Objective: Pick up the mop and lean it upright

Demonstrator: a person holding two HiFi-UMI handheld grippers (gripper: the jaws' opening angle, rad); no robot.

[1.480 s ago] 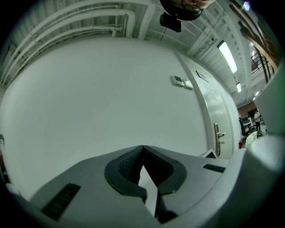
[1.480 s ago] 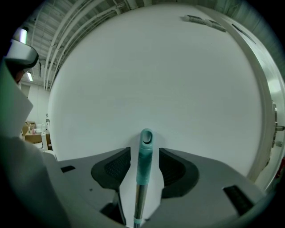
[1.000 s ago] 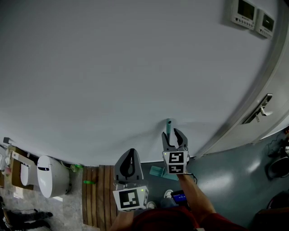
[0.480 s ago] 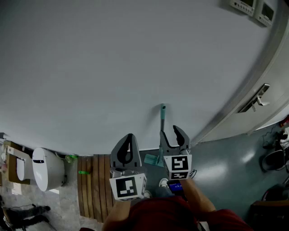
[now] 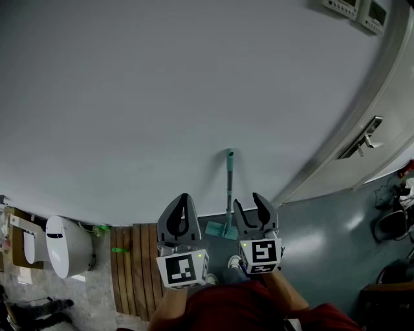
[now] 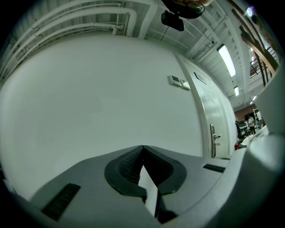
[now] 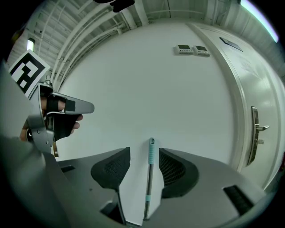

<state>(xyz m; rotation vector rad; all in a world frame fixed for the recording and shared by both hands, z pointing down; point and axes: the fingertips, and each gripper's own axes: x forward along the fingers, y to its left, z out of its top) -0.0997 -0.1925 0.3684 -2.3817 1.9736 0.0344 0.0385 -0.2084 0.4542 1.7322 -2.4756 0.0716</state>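
The mop stands upright against the white wall, its teal-capped handle [image 5: 229, 178] rising from the flat teal head [image 5: 222, 230] on the floor. My right gripper [image 5: 249, 202] is open and empty, held back from the handle and just to its right. In the right gripper view the handle [image 7: 150, 178] shows in the gap of the jaws but beyond them, untouched by my right gripper [image 7: 144, 167]. My left gripper [image 5: 183, 197] is shut on nothing, left of the mop. In its own view my left gripper [image 6: 142, 147] faces only bare wall.
A white toilet [image 5: 65, 245] stands at the far left beside a wooden slatted mat [image 5: 132, 265]. A door [image 5: 388, 116] with a lever handle [image 5: 363, 139] is to the right, and two wall panels [image 5: 352, 13] hang high up. A chair [image 5: 388, 233] sits at the right edge.
My right gripper has let go of the mop handle and drawn back toward me. The mop stays leaning on the wall. The left gripper has barely moved.
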